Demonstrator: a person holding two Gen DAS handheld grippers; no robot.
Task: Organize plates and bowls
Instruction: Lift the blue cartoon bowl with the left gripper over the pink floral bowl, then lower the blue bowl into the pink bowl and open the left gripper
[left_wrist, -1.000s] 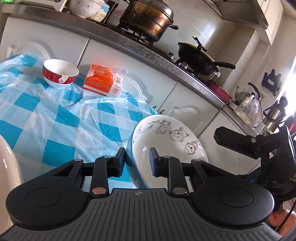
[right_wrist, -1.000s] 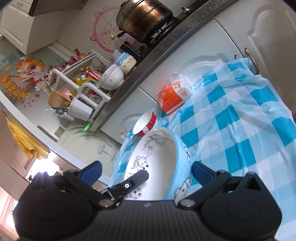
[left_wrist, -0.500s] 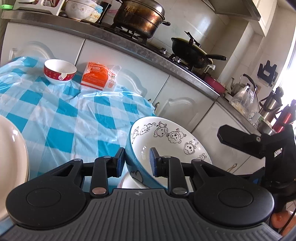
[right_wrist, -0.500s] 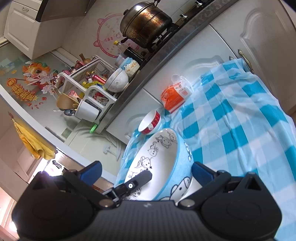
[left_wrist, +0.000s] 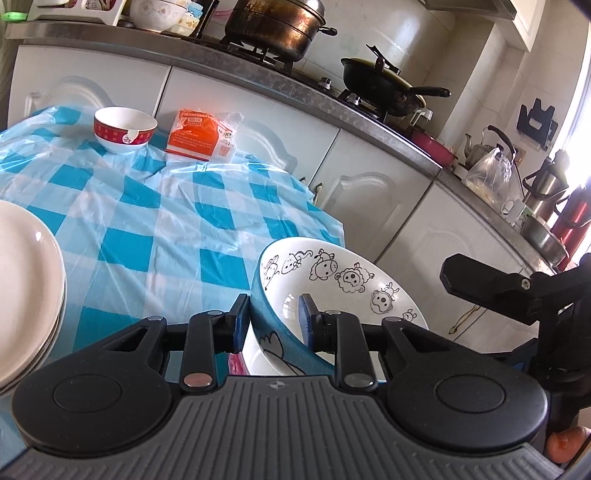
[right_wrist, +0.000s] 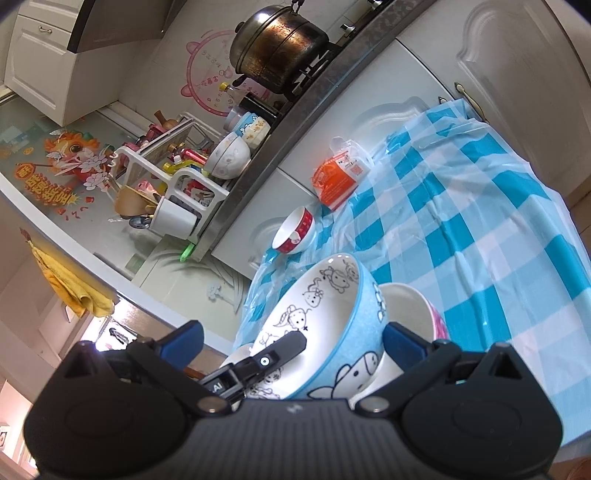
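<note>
The left gripper has its fingers clamped across the rim of the blue cartoon bowl — one pad outside the wall, one inside — and the bowl hangs tilted at the near right corner of the surface, over a pink-rimmed bowl that sits there. The right gripper has its fingers spread wide to either side of the cartoon bowl, touching nothing that I can make out.

The hold is the weak point. A pinch on one spot of a glazed rim lets the bowl swing about that spot, and tilted as it is, it could rotate or slide out — chipping on the pink-rimmed bowl below or going off the corner, since both bowls lie close to where the checked cloth drops away. If it is lowered crooked, its foot may catch the lower bowl's rim and push that bowl toward the edge on the slick plastic cloth. The inner finger could also get trapped between the two bowls as they nest. The stack of white plates at the near left edge and the red bowl at the far edge lie well apart from all this.
</note>
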